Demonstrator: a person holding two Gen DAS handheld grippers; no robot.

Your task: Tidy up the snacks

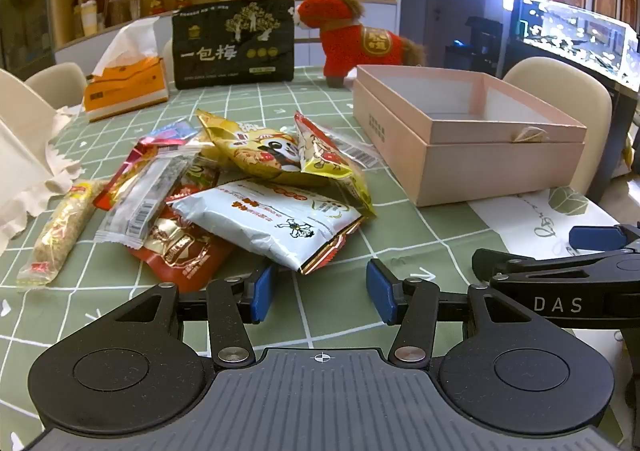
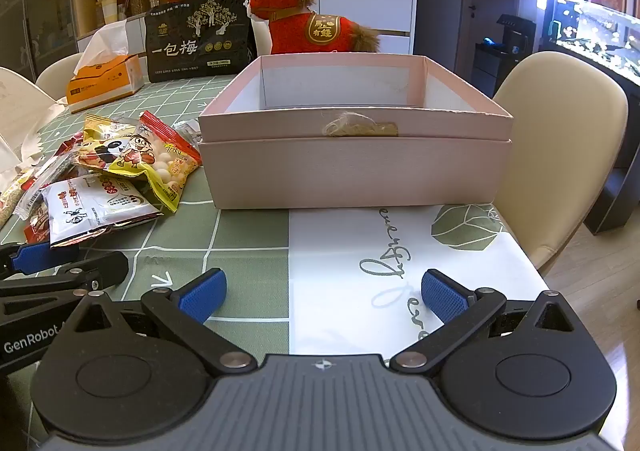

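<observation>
Left gripper [image 1: 322,291], black with blue pads, is hovering with its jaws partly apart and nothing between them, just short of the heap of crinkly foil snack packets [image 1: 240,187] lying on the green checked tablecloth [image 1: 420,235]; right gripper [image 2: 322,293] is gaping wide and empty over the cloth's white patch, facing the open pink cardboard box [image 2: 356,167], which is sitting just right of the heap.

one pink box [image 2: 356,167], one plush horse [image 1: 352,39], one tissue box [image 1: 126,91], one black bag [image 1: 234,45], two tongs.
</observation>
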